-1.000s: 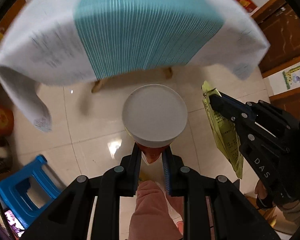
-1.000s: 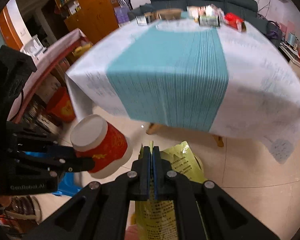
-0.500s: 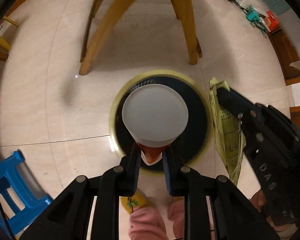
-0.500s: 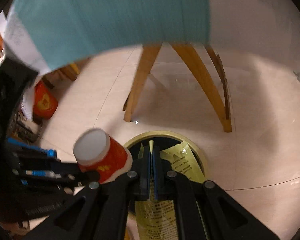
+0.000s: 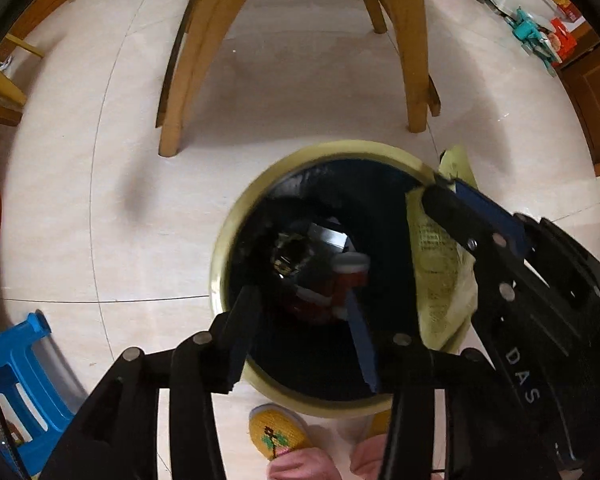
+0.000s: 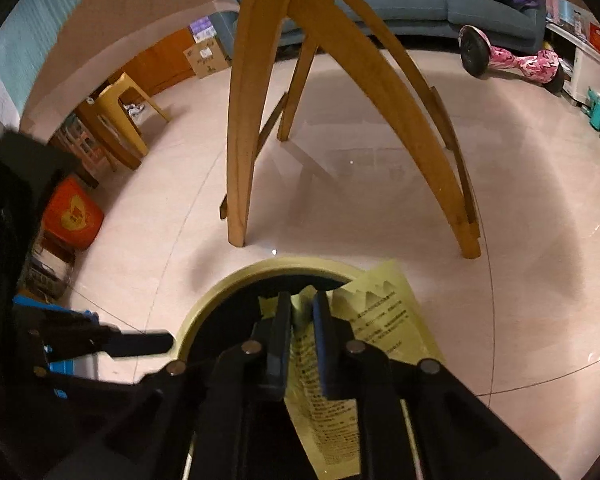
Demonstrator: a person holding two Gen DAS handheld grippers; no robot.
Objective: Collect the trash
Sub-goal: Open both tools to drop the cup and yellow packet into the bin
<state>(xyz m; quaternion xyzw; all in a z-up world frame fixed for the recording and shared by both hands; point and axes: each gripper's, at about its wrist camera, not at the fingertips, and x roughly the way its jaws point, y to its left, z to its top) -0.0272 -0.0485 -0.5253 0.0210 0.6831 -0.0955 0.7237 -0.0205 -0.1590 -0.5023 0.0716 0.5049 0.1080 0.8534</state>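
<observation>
Red cup [image 5: 332, 284] is dropping into the bin [image 5: 236, 224]; left gripper [image 5: 304, 324] has just been opening, nothing between. Right gripper [image 6: 302, 304], jaws parting, is releasing the yellow wrapper [image 6: 384, 312] over the rim.

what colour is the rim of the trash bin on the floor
Pale yellow-green, around a black inside; the bin rim shows best in the left wrist view.

Curved wooden desk legs [image 6: 244, 128] stand on pale tiled floor [image 6: 520, 240]; a blue plastic stool [image 5: 16, 364], blue sofa [image 6: 440, 4] and pink hoverboard [image 6: 516, 60] nearby.
</observation>
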